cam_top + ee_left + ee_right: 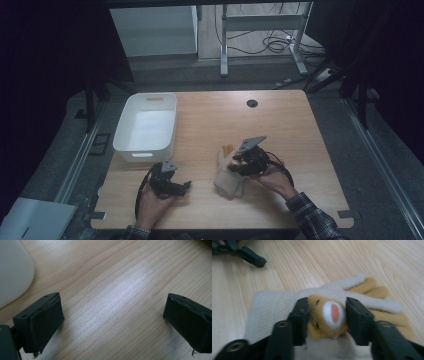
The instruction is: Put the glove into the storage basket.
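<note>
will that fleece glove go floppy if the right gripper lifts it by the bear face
Probably: the glove looks like soft, thin fleece, so cuff and fingers should droop. Likely light. The right gripper squeezes only the bear face, so the fabric may stretch.

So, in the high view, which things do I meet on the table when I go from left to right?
White bin → left gripper → cream glove → right gripper, shut on the glove's bear patch → round hole in the tabletop.

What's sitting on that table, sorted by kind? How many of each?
Bins: 1, white bin
Gloves: 1, cream and tan glove with a bear face, clamped by the right gripper
Grippers: 2, with the left gripper open over bare wood
Total: 4
</note>
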`<state>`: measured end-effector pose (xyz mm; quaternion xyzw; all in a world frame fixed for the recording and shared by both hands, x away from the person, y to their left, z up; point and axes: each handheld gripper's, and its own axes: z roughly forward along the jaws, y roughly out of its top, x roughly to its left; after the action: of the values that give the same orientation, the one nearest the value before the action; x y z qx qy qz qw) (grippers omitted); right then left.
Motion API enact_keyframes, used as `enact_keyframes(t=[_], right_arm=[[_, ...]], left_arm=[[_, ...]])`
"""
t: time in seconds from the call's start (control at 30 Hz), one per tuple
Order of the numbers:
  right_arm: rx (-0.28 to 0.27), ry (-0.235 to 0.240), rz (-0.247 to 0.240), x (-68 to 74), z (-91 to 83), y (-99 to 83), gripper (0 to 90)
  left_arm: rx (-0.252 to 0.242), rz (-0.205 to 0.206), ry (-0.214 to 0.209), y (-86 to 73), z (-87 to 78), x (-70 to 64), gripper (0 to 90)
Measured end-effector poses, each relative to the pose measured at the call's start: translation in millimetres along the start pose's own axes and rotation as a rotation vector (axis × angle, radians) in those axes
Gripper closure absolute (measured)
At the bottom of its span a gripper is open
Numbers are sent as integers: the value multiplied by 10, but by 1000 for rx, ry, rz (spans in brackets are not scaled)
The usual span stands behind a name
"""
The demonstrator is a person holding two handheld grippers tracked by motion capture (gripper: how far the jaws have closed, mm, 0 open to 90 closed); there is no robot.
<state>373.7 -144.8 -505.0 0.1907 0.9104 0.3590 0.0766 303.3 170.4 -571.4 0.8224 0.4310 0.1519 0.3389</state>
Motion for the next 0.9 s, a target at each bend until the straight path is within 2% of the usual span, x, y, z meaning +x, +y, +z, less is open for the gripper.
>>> enact_keyframes(t=[0.07, 0.13, 0.2, 0.27, 0.37, 0.47, 0.6, 0.73, 0.8, 0.87, 0.9], right_arm=[[-12, -9, 17, 0, -3, 14, 421], [-38, -28, 38, -14, -72, 48, 384], [-57, -54, 59, -39, -165, 72, 384], [-54, -91, 85, -67, -249, 69, 424], [-47, -115, 129, -107, -335, 2, 525], [-56, -91, 179, -104, -360, -76, 543], [-67, -93, 210, -7, -292, -96, 456], [-45, -111, 222, 77, -130, -54, 402], [-17, -122, 224, 98, -27, -51, 410], [28, -143, 212, 121, 59, -66, 544], [26, -151, 201, 141, 87, -84, 581]], left_arm=[[0, 0, 0, 0, 0, 0, 25], [0, 0, 0, 0, 0, 0, 25], [-3, -4, 1, 0, 2, -2, 25], [-3, -4, 1, 0, 2, -3, 25], [-1, -1, 0, 0, 0, -1, 25], [0, 0, 0, 0, 0, 0, 25], [-4, -4, 1, 0, 3, -3, 25], [-1, -1, 0, 0, 1, -1, 25], [-1, -1, 1, 0, 1, -1, 25], [0, -1, 1, 0, 0, -1, 26], [0, -1, 1, 0, 0, -1, 25]])
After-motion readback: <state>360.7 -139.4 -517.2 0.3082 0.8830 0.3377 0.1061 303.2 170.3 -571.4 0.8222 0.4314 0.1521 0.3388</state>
